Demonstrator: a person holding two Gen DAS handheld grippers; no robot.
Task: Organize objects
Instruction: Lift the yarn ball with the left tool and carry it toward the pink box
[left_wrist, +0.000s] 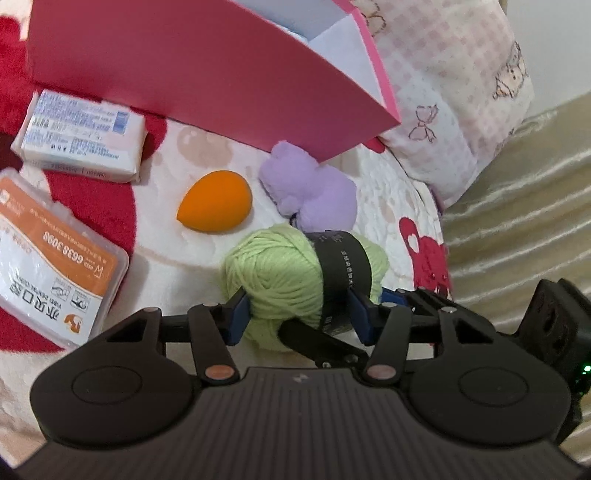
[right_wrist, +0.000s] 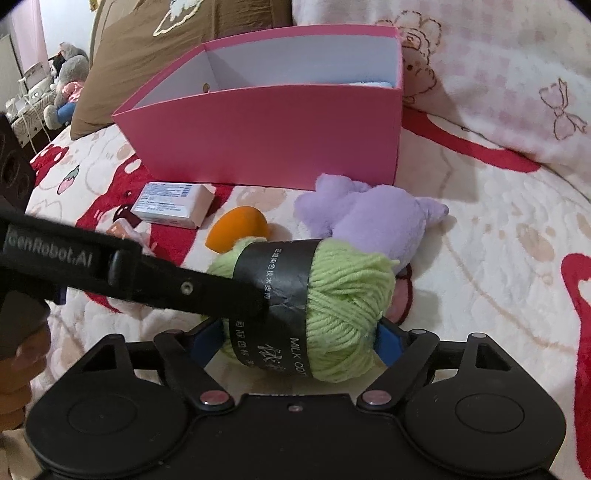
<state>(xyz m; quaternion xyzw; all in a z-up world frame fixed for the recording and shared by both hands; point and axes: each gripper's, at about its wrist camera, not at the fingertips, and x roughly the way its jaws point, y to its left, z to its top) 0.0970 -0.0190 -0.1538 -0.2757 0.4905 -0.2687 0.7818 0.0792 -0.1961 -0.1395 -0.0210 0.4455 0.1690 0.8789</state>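
Two grippers meet on one yarn ball: the left gripper pinches it across the middle, pads pressing the green wool, while the right gripper brackets its ends, seemingly touching, likely a handover. Beyond the jaws lie a sponge and plush, then the pink box, probably the destination.
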